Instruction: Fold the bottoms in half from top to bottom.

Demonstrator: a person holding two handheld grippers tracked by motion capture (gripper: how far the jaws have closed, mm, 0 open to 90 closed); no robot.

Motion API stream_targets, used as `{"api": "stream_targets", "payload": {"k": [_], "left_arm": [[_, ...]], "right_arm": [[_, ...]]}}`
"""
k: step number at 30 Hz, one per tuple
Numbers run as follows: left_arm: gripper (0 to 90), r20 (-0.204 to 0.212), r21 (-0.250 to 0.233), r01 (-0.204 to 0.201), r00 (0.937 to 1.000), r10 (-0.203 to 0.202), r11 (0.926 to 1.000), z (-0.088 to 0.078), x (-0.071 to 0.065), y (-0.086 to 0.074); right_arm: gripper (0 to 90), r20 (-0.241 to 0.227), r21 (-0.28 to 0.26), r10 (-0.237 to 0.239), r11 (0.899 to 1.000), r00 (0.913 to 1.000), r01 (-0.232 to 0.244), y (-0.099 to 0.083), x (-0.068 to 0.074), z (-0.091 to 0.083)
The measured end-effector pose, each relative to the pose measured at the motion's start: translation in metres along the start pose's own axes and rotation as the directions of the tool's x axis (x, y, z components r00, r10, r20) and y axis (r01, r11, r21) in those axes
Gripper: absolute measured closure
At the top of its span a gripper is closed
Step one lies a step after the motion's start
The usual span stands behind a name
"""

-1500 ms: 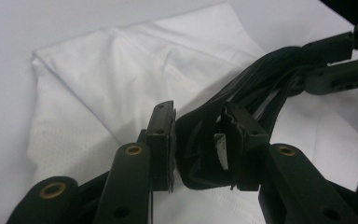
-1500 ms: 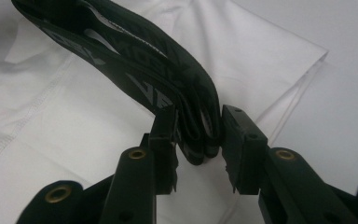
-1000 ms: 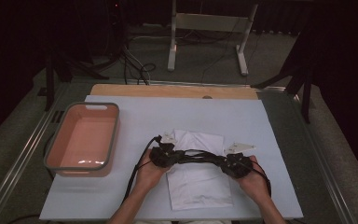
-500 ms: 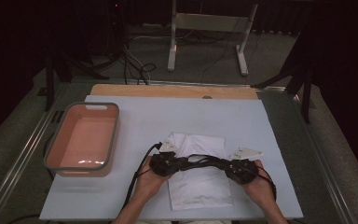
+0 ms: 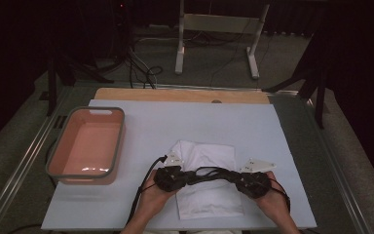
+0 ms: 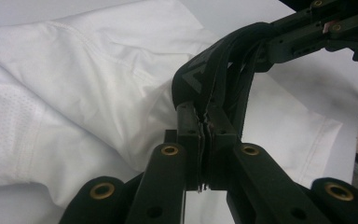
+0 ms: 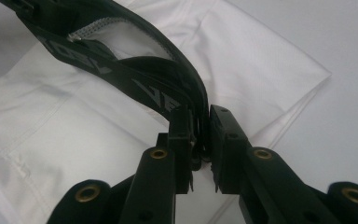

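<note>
Dim, murky high view, background nearly black; both gripper views brighter and evenly lit, near black jaws softly blurred.

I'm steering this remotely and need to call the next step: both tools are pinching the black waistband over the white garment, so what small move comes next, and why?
Probably lower both tools together and lay the waistband flat. The left tool and right tool each grip one end, the band sags between them above the white garment, and the garment already looks folded on the table.

One white garment (image 5: 208, 185), one black waistband (image 5: 209, 174), one pink bin (image 5: 87, 146), two hand-held grippers.
</note>
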State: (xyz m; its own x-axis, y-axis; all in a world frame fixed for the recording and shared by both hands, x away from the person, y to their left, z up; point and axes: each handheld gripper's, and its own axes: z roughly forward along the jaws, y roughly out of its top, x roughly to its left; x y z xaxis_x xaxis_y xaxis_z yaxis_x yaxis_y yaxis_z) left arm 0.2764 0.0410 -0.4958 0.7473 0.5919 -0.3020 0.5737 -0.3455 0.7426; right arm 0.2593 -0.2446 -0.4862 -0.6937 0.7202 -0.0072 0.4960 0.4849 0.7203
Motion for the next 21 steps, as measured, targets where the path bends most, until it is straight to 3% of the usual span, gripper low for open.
{"api": "stream_targets", "payload": {"k": [21], "left_arm": [[87.2, 0.03, 0.002, -0.009, 0.9995, 0.009, 1.0, -0.007, -0.015, -0.011]], "right_arm": [[79.4, -0.047, 0.01, -0.006, 1.0, 0.9989, 0.007, -0.011, 0.009, -0.011]]}}
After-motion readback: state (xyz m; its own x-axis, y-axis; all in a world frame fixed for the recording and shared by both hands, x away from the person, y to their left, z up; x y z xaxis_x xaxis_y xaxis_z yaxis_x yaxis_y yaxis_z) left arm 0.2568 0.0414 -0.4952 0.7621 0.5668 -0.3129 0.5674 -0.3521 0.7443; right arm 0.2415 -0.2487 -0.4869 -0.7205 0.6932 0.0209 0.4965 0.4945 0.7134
